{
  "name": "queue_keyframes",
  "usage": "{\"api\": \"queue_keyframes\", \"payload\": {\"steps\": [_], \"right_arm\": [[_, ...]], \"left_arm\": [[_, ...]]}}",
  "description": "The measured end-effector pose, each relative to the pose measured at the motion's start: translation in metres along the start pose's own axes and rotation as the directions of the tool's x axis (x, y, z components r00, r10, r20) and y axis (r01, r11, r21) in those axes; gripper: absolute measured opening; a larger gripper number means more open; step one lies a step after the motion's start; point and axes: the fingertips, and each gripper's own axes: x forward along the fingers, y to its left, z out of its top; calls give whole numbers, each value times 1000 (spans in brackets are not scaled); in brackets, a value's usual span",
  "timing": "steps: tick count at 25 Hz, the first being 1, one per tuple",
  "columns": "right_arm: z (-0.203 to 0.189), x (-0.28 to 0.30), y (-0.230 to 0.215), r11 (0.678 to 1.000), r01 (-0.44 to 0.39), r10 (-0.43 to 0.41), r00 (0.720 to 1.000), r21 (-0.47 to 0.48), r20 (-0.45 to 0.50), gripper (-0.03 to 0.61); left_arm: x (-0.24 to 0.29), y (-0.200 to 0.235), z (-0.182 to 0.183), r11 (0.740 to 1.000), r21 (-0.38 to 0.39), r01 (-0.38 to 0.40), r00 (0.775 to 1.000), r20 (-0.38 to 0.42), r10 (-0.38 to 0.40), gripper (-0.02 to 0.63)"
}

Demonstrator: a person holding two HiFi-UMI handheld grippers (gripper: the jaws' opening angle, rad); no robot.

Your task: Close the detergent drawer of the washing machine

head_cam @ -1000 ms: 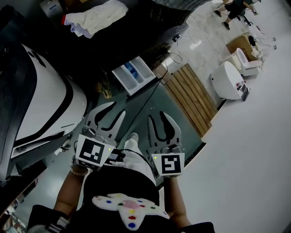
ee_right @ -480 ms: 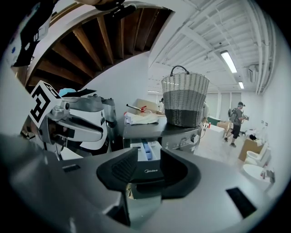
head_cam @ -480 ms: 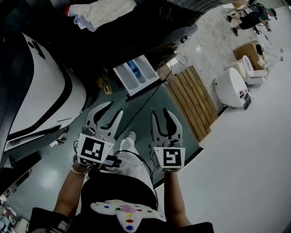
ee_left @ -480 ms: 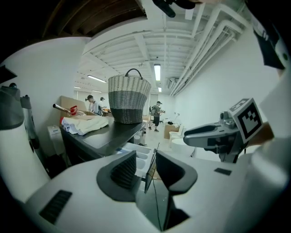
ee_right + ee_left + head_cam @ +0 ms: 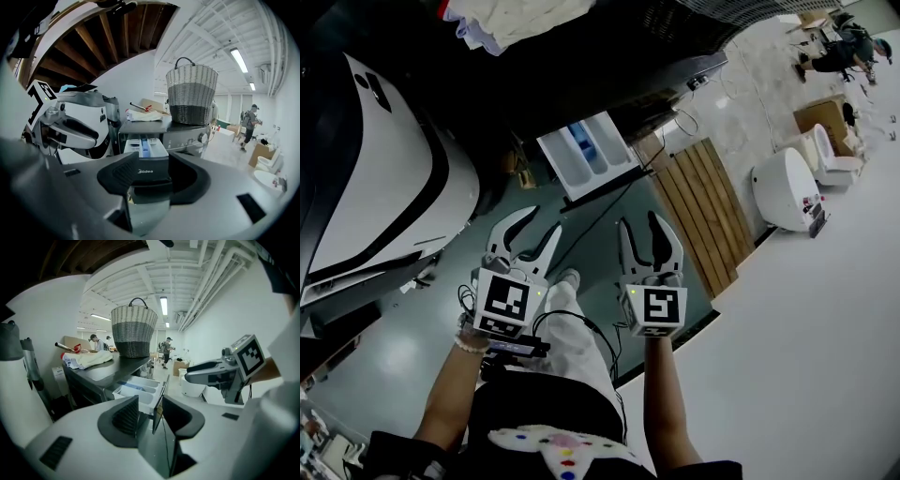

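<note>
My left gripper and right gripper, jaws just spread wider and empty, hover short of the detergent drawer jutting from the washing machine front.

Looks like an open test hall or lab; washing machine with wicker basket on top; loose toilet on bare floor; exposed ceiling pipes; strip lights; people walking behind.

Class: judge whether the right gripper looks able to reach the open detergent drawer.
Probably yes: the right gripper, empty jaws just opening wider, faces the detergent drawer, nothing standing between; not touching yet.
</note>
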Motion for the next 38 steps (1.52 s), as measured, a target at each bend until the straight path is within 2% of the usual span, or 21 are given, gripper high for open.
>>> {"api": "queue_keyframes", "payload": {"steps": [8,18,26,38], "right_arm": [[-20,32,-18,999,-34,33,998,-22,-44,196],[-45,61,-36,997,-78,76,994,-16,-77,209],[-57,82,-45,994,-103,99,990,-29,-97,207],[-56,88,-44,978,-208,207,976,0,-66,206]], "left_arm": [[20,4,-23,996,-70,-58,998,-33,56,156],[39,0,-50,990,-83,-110,992,-76,104,156],[46,3,-57,979,-120,-167,984,-79,158,156],[51,1,-58,974,-124,-188,980,-82,179,156]]}}
